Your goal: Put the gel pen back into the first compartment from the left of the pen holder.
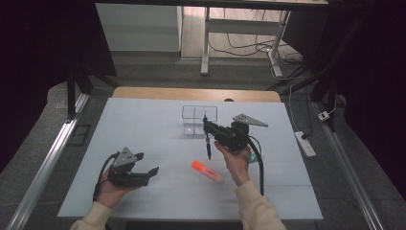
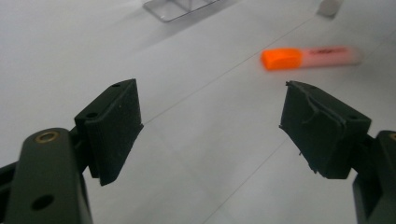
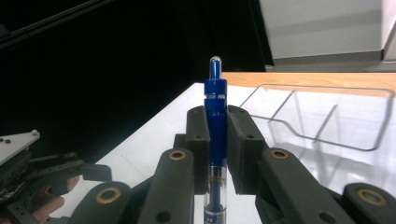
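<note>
My right gripper [image 1: 207, 128] is shut on a blue pen [image 1: 208, 143], held above the white table just in front of a clear plastic organiser [image 1: 199, 119]. In the right gripper view the blue pen [image 3: 215, 112] stands upright between the jaws, its clear-tipped end up, and the clear plastic organiser [image 3: 327, 116] lies beyond to the right. An orange highlighter [image 1: 208, 172] lies on the table below the right hand. My left gripper [image 1: 147, 173] is open near the table's front left, jaws wide apart with nothing between them. The orange highlighter [image 2: 310, 57] lies ahead of it.
The white table top [image 1: 143, 129] has a wooden edge [image 1: 196, 94] at the back. Black cables trail from both grippers. A power strip [image 1: 305, 143] lies on the floor at the right. Desk legs and cables stand beyond the table.
</note>
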The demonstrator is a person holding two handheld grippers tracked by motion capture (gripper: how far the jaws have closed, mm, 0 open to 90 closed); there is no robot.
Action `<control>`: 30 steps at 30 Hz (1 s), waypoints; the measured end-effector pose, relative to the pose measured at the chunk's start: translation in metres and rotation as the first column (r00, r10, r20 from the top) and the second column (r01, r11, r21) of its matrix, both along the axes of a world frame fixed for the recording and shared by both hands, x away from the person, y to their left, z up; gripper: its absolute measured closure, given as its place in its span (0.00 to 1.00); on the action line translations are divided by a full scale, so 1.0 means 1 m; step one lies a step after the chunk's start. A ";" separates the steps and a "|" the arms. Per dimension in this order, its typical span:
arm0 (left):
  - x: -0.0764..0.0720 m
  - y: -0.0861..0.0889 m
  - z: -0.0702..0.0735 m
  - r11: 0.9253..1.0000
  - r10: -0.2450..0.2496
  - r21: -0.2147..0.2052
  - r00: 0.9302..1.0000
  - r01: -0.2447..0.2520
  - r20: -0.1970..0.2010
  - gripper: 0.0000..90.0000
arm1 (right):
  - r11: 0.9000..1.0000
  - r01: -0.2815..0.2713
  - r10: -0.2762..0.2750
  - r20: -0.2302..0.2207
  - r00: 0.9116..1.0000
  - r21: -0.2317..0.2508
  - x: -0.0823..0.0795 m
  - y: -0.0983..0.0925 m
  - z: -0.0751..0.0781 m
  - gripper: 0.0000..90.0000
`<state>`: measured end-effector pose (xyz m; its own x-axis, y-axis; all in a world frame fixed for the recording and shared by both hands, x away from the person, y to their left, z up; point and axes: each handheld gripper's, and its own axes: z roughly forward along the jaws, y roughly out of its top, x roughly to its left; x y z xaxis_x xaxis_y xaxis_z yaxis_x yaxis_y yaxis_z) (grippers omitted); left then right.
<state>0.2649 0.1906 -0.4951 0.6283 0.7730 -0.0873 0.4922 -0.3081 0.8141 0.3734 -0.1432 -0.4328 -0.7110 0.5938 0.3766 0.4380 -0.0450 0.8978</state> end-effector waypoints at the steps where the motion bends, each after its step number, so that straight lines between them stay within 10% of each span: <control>1: 0.001 -0.004 0.001 1.000 -0.008 -0.005 1.000 0.008 -0.001 0.23 | 1.000 -0.005 0.005 -0.002 1.000 0.001 -0.001 0.002 -0.001 0.89; 30: 0.033 -0.087 0.013 0.989 -0.134 -0.059 0.991 0.135 0.009 0.30 | 0.993 -0.089 0.087 0.027 0.996 0.080 -0.025 0.038 -0.024 0.88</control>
